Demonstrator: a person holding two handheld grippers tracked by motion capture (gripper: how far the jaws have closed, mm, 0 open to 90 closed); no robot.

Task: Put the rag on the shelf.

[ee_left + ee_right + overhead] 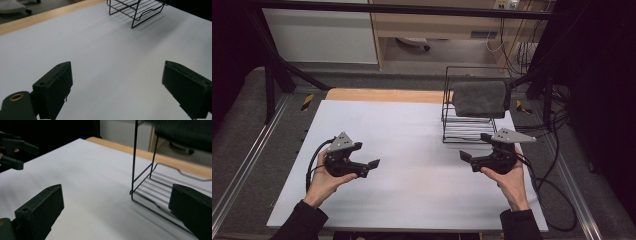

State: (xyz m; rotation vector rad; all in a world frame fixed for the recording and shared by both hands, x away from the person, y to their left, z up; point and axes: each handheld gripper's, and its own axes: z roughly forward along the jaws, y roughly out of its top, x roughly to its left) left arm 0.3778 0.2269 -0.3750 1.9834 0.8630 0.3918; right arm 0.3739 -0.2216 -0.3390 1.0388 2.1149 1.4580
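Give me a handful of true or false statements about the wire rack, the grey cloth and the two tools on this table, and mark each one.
1. The grey folded cloth lies on top of the black wire rack. True.
2. The left tool grips the cloth. False: its jaws stand open with nothing between them.
3. The right tool is open and holds nothing. True.
4. The rack stands at the near left corner of the white table sheet. False: it stands at the far right.
5. Both tools are hand-held. True.
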